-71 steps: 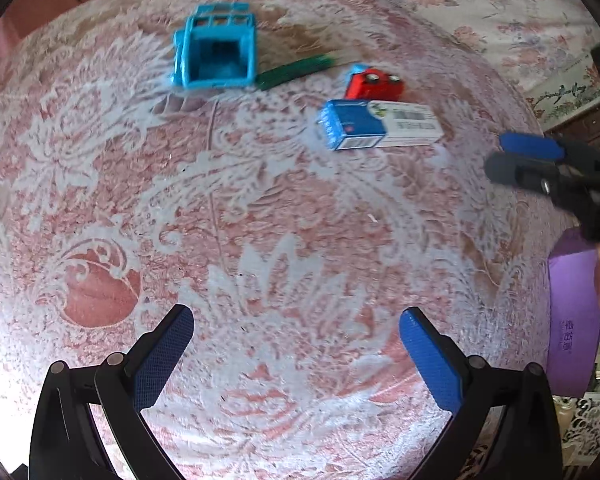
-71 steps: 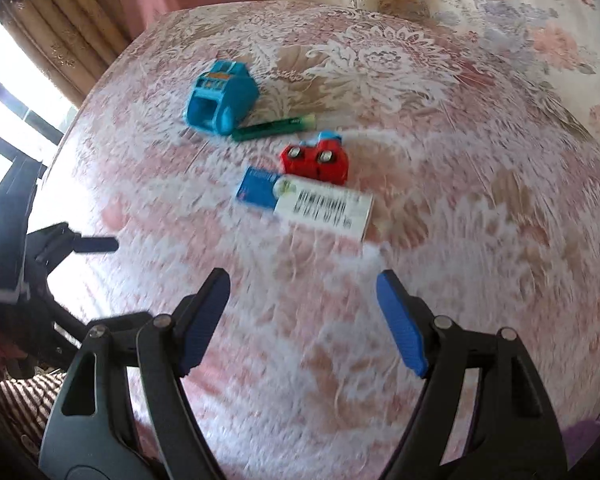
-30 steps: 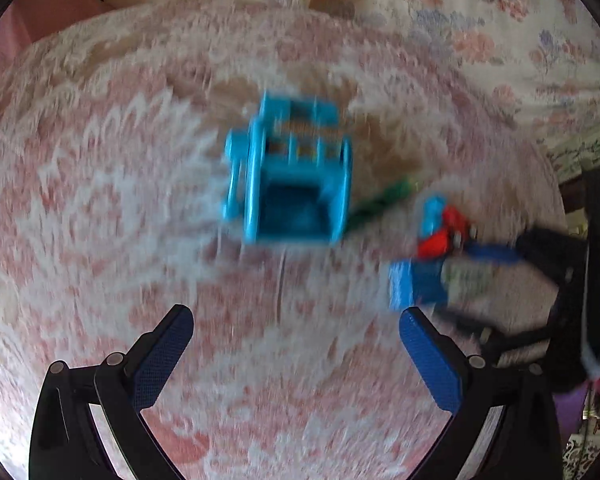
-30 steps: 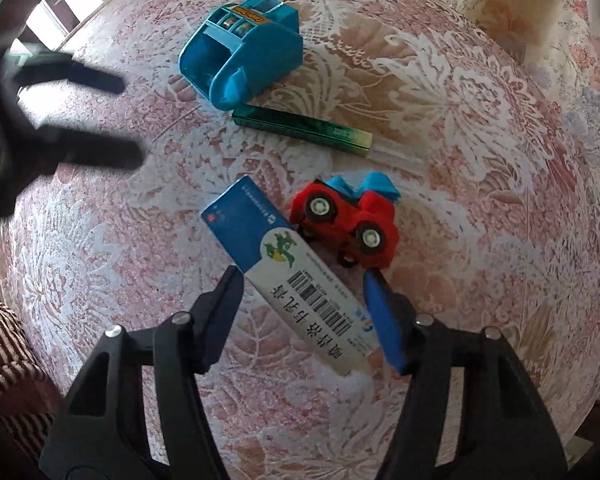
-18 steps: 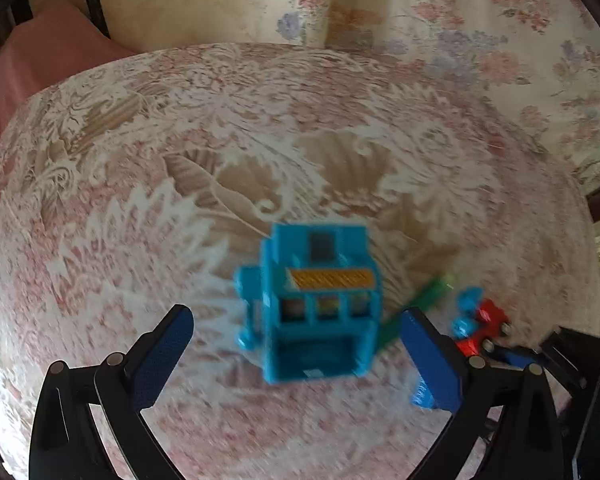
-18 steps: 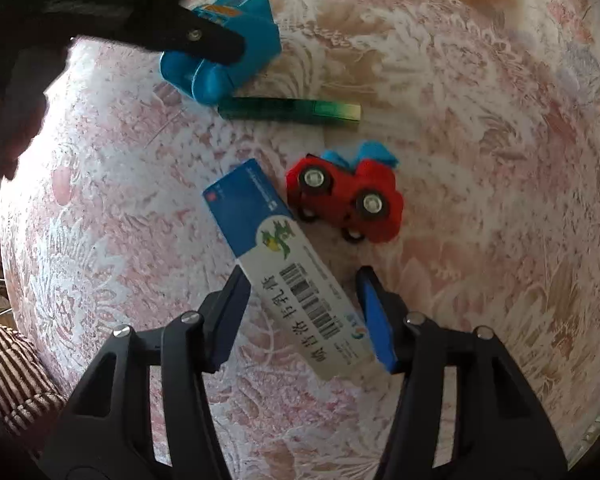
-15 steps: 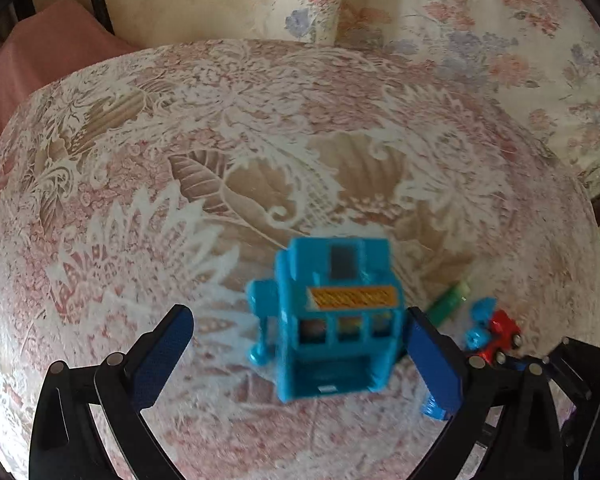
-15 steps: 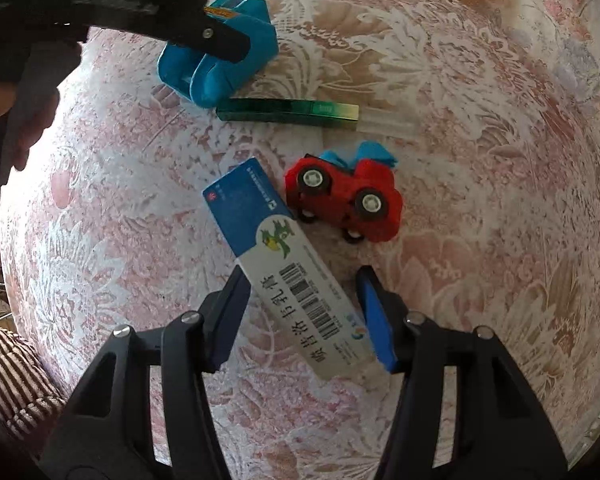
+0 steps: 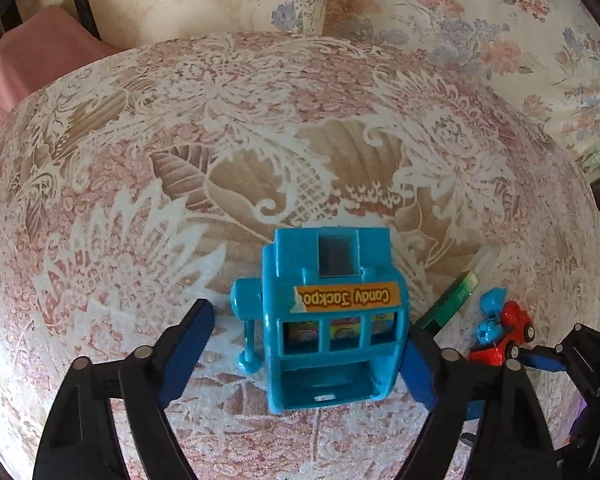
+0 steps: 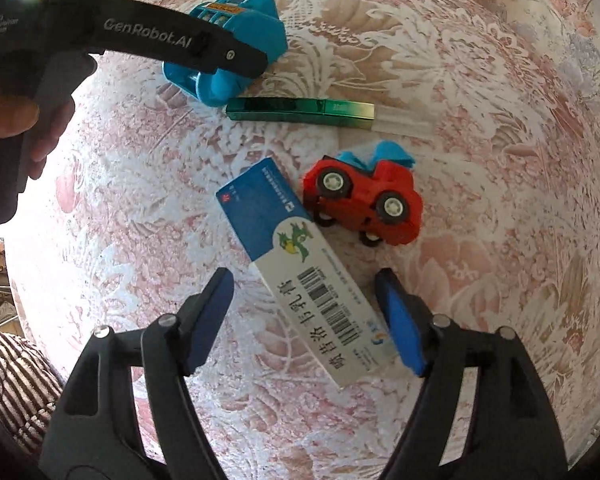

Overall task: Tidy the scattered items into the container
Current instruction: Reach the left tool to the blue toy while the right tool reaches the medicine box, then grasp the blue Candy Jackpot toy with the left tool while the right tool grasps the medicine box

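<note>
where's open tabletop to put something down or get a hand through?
Free: the wide lace cloth left of and beyond the blue candy machine, and the stretch right of the red toy car. Crowded: the middle, where machine, green stick, car and medicine box lie close, with the left gripper and right gripper over them.

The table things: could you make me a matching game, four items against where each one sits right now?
Items:
1. blue toy slot machine
2. long carton
3. red toy car
4. green stick

Places:
A. lying beside the toy slot machine
B. lying on its side next to the carton
C. between the right hand-held gripper's fingers
D. between the left hand-held gripper's fingers

Pairs: 1-D, 2-C, 3-B, 4-A
</note>
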`<state>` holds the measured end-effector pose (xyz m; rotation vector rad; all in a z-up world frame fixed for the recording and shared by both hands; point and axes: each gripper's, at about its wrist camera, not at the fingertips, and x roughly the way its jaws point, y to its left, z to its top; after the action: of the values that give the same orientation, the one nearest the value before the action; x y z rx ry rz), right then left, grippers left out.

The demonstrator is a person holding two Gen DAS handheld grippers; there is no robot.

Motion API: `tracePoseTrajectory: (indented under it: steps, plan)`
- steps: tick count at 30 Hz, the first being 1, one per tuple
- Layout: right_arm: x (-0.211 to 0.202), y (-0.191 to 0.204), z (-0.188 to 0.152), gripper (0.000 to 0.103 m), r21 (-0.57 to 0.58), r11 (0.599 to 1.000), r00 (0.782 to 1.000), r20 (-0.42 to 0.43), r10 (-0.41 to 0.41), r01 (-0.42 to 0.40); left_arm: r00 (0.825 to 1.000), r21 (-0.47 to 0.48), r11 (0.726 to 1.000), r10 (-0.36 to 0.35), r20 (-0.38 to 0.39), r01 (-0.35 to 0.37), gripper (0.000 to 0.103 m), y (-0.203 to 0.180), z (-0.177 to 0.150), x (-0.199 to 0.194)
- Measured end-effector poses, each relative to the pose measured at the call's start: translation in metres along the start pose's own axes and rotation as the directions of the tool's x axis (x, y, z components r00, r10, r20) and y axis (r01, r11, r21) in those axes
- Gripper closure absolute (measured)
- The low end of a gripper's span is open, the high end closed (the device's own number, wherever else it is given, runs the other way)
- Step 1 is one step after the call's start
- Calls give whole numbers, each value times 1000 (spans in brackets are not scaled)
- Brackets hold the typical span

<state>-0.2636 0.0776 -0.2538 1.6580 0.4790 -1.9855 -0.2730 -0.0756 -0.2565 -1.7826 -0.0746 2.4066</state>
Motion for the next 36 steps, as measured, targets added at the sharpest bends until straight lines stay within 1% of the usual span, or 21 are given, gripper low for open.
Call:
tracePoseTrajectory:
  steps: [1,2,3,4,8,13,18,23,31,36]
  plan:
    - [0,-1,1,32,-1,1000,1000,2,-4,4,1000,7,1000,3,3,-3,31,-1,1,0]
    - [-1,-1,2,37,-4,1000,1000,4,-13,13,1000,14,1000,6,6,-7,36,-2,1,-1]
    - [-1,-2,3,43,-7,1000,1000,5,-24,24,1000,18,1000,7,7,-7,36,-2,1,-1]
    - [-1,-3,4,45,-10,999,999,7,-35,35,1000,21,1000,6,8,-6,36,-1,1,-2]
    - [-2,-7,10,52,7,999,999,13,-41,41,1000,30,1000,1,8,-1,38,-2,0,-1]
    - [-2,-6,18,52,16,998,998,23,-61,61,1000,39,999,0,10,-1,38,-1,-8,-4]
    - [-3,-5,24,59,31,997,997,34,-68,67,1000,38,999,-1,17,0,38,5,-24,-15]
    - [-7,4,17,62,53,997,997,44,-62,60,999,20,1000,-20,29,20,38,8,-37,-25]
    - [-13,19,9,63,59,996,997,38,-61,59,1000,47,999,-27,15,26,38,2,-67,-30]
    - [-22,27,3,63,82,994,997,44,-69,65,999,66,997,-35,3,35,38,-7,-86,-32]
